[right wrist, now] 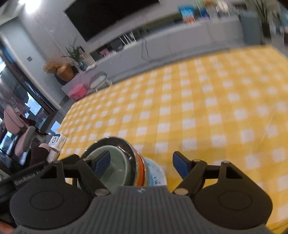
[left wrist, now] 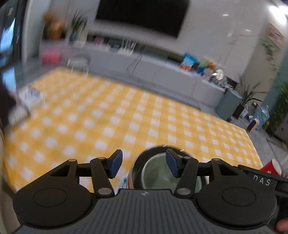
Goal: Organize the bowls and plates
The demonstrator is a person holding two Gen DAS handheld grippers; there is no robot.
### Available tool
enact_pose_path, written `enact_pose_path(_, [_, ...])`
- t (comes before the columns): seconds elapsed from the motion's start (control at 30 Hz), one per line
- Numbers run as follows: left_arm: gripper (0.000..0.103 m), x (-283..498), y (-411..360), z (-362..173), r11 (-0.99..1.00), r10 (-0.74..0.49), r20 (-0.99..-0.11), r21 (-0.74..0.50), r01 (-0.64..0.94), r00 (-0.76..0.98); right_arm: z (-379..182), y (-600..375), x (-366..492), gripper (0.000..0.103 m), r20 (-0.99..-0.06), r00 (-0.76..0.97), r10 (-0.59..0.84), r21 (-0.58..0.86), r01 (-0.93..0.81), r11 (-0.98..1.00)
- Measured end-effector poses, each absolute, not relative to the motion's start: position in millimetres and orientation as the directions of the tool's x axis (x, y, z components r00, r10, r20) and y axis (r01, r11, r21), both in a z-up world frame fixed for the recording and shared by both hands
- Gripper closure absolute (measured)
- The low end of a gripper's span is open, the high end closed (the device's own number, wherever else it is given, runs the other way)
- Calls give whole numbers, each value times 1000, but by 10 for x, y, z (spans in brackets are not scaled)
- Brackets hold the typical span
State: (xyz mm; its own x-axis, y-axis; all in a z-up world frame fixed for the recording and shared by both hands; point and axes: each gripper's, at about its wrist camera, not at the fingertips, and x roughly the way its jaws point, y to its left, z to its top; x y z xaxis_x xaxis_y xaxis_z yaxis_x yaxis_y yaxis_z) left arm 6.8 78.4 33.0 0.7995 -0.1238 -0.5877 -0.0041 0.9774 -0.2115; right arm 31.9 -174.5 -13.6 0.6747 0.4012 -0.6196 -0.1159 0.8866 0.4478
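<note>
Table (left wrist: pixel 162 111) under a yellow-and-white checked cloth (right wrist: pixel 207 108) fills both views, mostly bare. Far side: grey TV bench (left wrist: pixel 162 72) with a dark screen (left wrist: pixel 142 16) above it — all motion-blurred.

Dish stack sits at the near edge of the table, right under the grippers. Bottom is a white plate (right wrist: pixel 156 172) with coloured marks on the rim. On it sits a dark-rimmed bowl (right wrist: pixel 126 144) with an orange band on the outside, and a pale green bowl (right wrist: pixel 115 167) is nested inside that one.

Left gripper (left wrist: pixel 144 164): jaws wide, nothing between the blue pads. Its right pad (left wrist: pixel 171 164) overlaps the green bowl in view, whether it touches I can't tell.

Right gripper (right wrist: pixel 140 165): jaws wide too — holding nothing. Its left pad (right wrist: pixel 102 162) hangs over the green bowl's interior, right pad (right wrist: pixel 180 166) over bare cloth beside the plate.

Small stuff: red paper cup (left wrist: pixel 271 167) at the near right table edge in the left wrist view, white box (right wrist: pixel 57 141) with a blue mark at the near left edge in the right wrist view.
</note>
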Motion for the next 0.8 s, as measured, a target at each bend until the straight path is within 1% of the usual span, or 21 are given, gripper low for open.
enact_pose_path(0.13, [40,-252,603,544,994,-107,-490,-80,78,865,43,-1785,30,26,-555,753,353,362,-163,918])
enact_pose_path(0.2, [40,-375,549,612,994,-108,-462,-51,95,880,96,-1808,-125,25,-525,784,330,318,-178,931])
enact_pose_path(0.27, [40,-476,517,648,994,-108,-451,-41,100,886,138,-1829,-300,23,-496,812,308,267,-195,944])
enact_pose_path(0.37, [40,-620,470,651,993,-105,-445,9,121,889,165,-1885,-521,21,-464,837,290,211,-213,954])
enact_pose_path(0.47, [40,-744,377,601,988,-70,-430,94,122,900,181,-1895,-716,17,-435,859,271,160,-222,962])
enact_pose_path(0.53, [40,-813,303,549,981,-36,-417,157,111,908,192,-1892,-824,17,-414,879,236,117,-206,972])
enact_pose_path(0.6, [38,-841,256,491,977,-8,-420,190,97,908,168,-1874,-921,14,-396,891,223,81,-208,975])
enact_pose_path(0.67, [36,-857,233,419,976,5,-440,198,92,898,126,-1863,-987,14,-395,890,226,58,-221,974])
enact_pose_path(0.8, [36,-843,231,250,977,9,-509,187,100,861,18,-1862,-1053,14,-421,880,221,79,-207,975])
